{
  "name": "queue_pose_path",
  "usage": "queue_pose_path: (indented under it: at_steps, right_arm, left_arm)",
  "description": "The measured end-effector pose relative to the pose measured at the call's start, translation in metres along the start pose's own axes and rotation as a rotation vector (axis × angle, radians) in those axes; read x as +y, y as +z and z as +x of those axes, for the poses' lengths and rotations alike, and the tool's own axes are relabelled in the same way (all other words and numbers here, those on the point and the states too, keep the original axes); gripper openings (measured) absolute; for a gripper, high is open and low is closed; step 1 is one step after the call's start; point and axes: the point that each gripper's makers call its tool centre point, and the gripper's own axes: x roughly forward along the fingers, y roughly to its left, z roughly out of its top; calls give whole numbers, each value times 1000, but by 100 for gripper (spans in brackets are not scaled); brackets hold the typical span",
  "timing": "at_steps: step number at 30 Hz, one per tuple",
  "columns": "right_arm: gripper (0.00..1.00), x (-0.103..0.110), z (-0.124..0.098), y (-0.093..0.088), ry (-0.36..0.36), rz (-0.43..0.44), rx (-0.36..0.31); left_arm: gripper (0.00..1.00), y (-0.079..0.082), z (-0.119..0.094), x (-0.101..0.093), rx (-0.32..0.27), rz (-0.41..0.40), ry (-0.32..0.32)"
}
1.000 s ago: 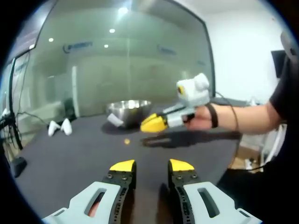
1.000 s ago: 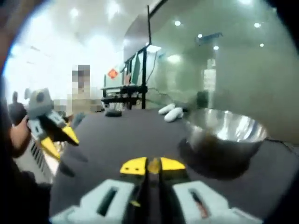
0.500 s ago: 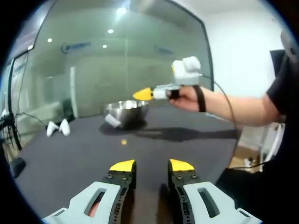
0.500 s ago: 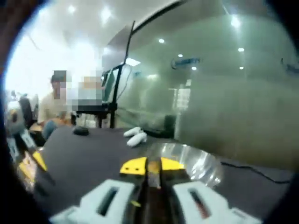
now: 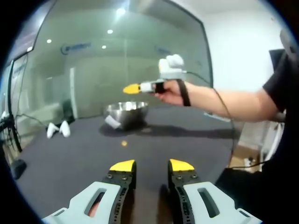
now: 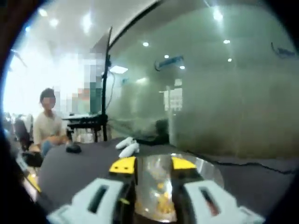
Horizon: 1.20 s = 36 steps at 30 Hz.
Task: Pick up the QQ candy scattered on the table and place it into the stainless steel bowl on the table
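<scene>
The dark table point(image 5: 60, 163) is being shown broad and bare around the left gripper point(image 5: 152, 166), whose jaws are being held apart above it. One yellow candy point(image 5: 124, 143) is lying ahead of them, short of the steel bowl point(image 5: 126, 112). The right gripper point(image 6: 153, 164) is being held over the bowl, jaws spread; yellow candies point(image 6: 163, 200) are lying inside, below them.

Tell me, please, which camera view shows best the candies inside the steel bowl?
The right gripper view: it looks down into the steel bowl between its open tongs, so the yellow candies inside show. The left gripper view shows the bowl from the side, far off; its wall hides the contents.
</scene>
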Motion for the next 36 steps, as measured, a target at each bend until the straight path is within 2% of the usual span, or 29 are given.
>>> queue_pose_path:
  at_steps: [3, 11, 21, 25, 28, 31, 36]
  right_arm:
    - [28, 3, -1, -5, 9, -3, 22]
    - [26, 8, -6, -1, 15, -57, 24]
    - [25, 10, -11, -8, 29, -54, 47]
    - [25, 12, -21, -10, 38, -49, 44]
    - [25, 10, -29, -24, 37, -14, 62]
    - [25, 14, -40, -33, 41, -25, 64]
    - [25, 22, -70, -42, 49, -27, 62]
  left_arm:
    - [29, -1, 0, 2, 3, 0, 7]
    - [29, 0, 0, 3, -5, -2, 13]
    - [29, 2, 0, 4, -4, 3, 13]
    - [29, 2, 1, 5, -2, 4, 15]
    - [29, 2, 1, 5, -3, 3, 16]
    - [29, 1, 1, 6, -2, 1, 17]
    - [29, 1, 0, 10, -15, -7, 37]
